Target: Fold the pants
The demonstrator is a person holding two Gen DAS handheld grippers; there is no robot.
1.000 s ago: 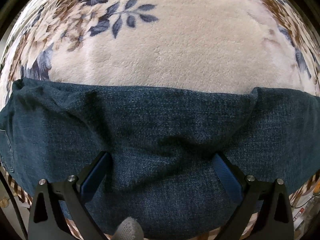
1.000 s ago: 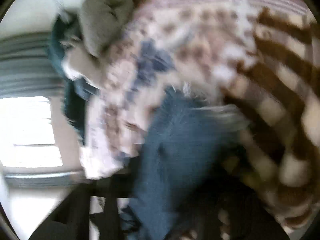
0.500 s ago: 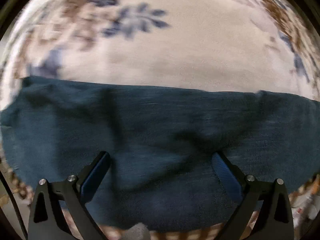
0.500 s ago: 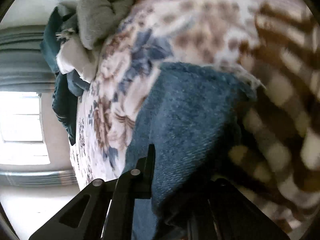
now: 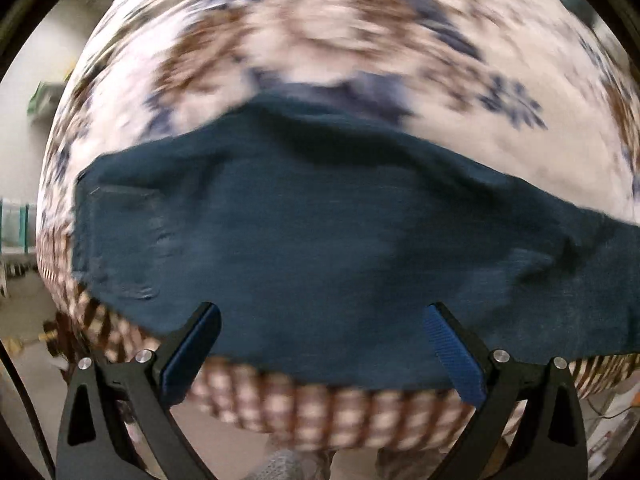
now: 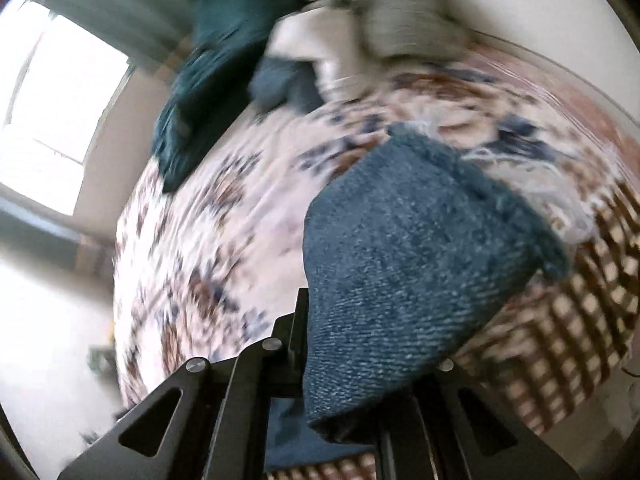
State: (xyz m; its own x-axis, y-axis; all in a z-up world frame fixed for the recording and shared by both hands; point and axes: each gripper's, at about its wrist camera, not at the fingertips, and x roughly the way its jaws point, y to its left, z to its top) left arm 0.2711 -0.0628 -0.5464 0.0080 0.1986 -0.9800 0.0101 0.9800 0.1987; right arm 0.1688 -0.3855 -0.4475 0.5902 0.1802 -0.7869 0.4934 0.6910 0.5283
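Dark blue jeans [image 5: 320,220] lie spread along the near edge of a bed; a back pocket shows at their left end. My left gripper [image 5: 320,344] hovers above them, open, its blue pads [image 5: 192,344] wide apart with nothing between them. In the right wrist view, my right gripper [image 6: 320,360] is shut on a leg end of the jeans [image 6: 400,260]. That end is lifted off the bed and drapes over the right finger, hiding it. A frayed pale hem [image 6: 520,168] shows at its far side. Both views are blurred.
A cream blanket [image 5: 360,40] with blue and brown flowers covers the bed. A brown checked cover [image 6: 580,320] hangs over the near edge. Heaped clothes [image 6: 224,60] lie at the bed's far end, beside a bright window [image 6: 60,100]. The floor [image 5: 24,320] lies below the edge.
My left gripper has risen and drawn back, so the jeans look smaller and the bed edge shows. My right gripper has closed on the leg end, rolled, and lifted it.
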